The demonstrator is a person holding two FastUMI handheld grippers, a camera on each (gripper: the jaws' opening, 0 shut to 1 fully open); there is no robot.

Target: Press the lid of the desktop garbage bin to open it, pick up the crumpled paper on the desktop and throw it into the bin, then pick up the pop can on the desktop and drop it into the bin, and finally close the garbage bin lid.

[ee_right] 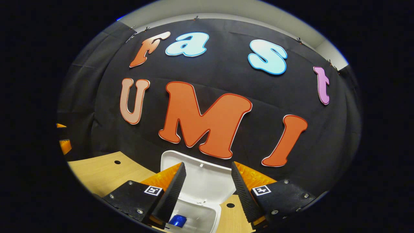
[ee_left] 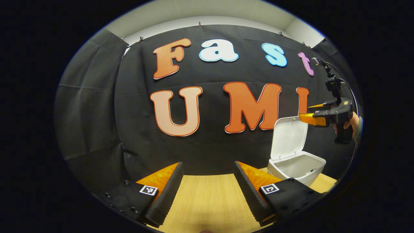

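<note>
Left gripper view: left hand-held gripper fingers apart, nothing between, over tabletop; garbage bin to its right, lid up; right hand-held gripper above bin, fingers apart. Right gripper view: pop can inside bin.

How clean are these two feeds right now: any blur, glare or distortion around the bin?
Left gripper view: sharp, evenly lit; fisheye bends the table edge and leans the bin with its raised lid near the rim; soft shadow under the left gripper. Right gripper view: sharp, no glare on the white lid; the bin's inside is shaded, and a blue object at the bottom edge is cut off by the right gripper.
</note>
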